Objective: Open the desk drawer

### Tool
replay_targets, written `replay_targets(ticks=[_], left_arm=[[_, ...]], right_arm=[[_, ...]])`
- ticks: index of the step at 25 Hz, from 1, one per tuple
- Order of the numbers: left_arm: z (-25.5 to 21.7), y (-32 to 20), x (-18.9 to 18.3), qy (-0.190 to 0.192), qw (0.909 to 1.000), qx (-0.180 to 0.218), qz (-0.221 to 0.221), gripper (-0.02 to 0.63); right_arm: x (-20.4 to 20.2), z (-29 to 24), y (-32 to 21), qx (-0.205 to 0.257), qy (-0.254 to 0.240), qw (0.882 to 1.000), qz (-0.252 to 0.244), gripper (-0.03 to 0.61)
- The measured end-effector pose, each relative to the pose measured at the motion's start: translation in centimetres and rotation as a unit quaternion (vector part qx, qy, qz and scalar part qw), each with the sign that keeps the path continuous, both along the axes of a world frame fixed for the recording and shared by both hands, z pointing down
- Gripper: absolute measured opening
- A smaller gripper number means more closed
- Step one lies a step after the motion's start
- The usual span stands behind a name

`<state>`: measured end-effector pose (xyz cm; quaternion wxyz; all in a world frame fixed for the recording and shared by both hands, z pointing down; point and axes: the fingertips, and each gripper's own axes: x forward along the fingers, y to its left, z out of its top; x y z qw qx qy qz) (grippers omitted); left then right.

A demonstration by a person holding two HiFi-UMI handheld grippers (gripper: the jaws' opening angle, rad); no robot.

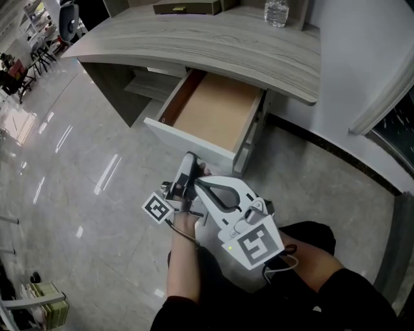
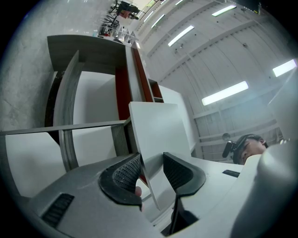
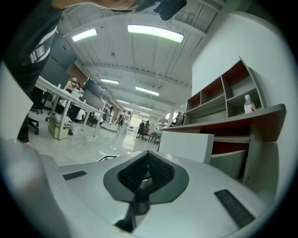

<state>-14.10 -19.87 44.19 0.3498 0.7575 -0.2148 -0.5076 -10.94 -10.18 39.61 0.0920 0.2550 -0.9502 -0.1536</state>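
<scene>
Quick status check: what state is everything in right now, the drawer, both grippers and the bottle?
Drawer: pulled open, nothing visible inside.
Left gripper: jaws straddle the drawer front; whether they press on it is unclear.
Right gripper: shut, empty.
Water bottle: upright on the desk.

Water bottle at the tabletop's far edge: top cut off by the frame. Brown box beside it is cropped too. Drawer rear sits under the tabletop's near edge (back wall hidden). Left gripper and right gripper overlap in head view, tips not separable. Distant people too small to tell.
</scene>
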Motion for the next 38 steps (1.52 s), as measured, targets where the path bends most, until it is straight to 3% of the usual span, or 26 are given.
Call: replay_targets(ticks=[24,38], left_arm=[[4.1,-1.4,-0.1,0.010,0.9996,-0.022,0.013,0.149],[4.0,-1.1,-0.3,0.000,0.9997,-0.023,0.008,0.149]], right_arm=[[-0.2,1.1,0.8,-0.019,0.003,1.000,0.004,0.006],[-0.4,1.1,1.0,-0.025,-0.001,1.000,0.004,0.006]])
